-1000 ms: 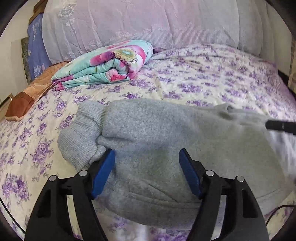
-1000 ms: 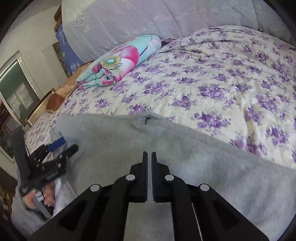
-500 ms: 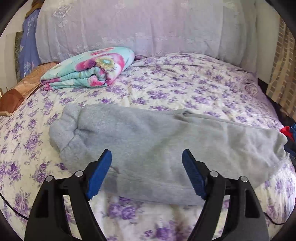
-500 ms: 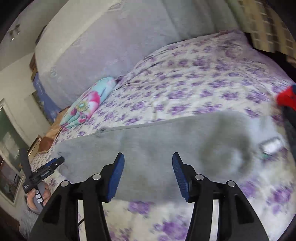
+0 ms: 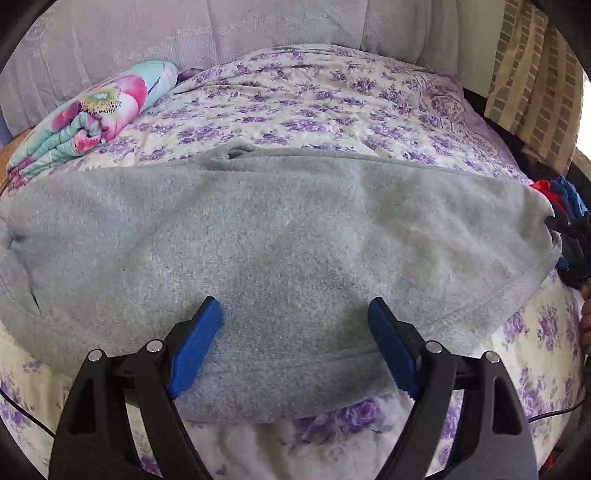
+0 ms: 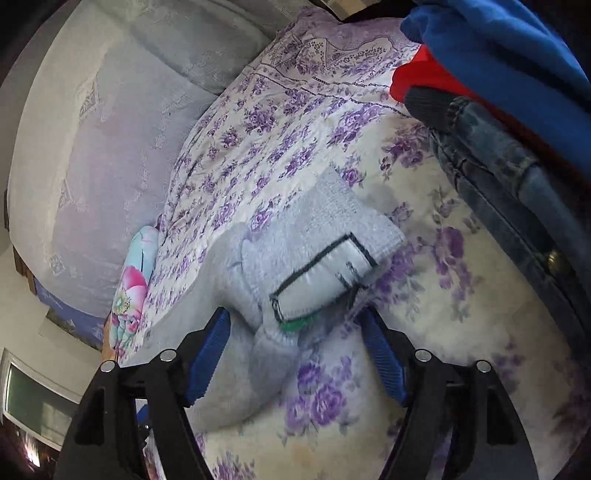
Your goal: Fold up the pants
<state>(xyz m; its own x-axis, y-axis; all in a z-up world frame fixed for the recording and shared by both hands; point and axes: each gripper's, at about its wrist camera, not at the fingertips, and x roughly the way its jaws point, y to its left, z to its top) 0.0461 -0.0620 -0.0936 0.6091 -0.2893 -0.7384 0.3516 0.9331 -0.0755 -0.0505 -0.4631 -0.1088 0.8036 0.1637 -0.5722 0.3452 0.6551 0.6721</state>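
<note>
A pair of grey fleece pants [image 5: 280, 236] lay folded lengthwise across a bed covered in a cream bedspread [image 5: 332, 96] printed with purple flowers. In the left wrist view the pants stretched nearly from one edge of the picture to the other. The left gripper [image 5: 295, 343] hovered over their near edge, its blue pads [image 5: 195, 347] wide apart and opening further — nothing was clamped between them. A folded quilt [image 5: 92, 114] with pink and turquoise flowers sat near the pale headboard [image 5: 184, 33] at upper left.

In the right wrist view the picture was tilted. The right gripper [image 6: 295, 350] hung over one end of the pants [image 6: 258, 314], where a white label [image 6: 321, 280] edged in dark stitching showed beside a ribbed band. Its jaws stood apart and were opening too, the fabric lying loose between them, not pinched. At upper right — partly out of frame — lay a pile of other clothes [image 6: 498, 74]: blue, red and denim.
</note>
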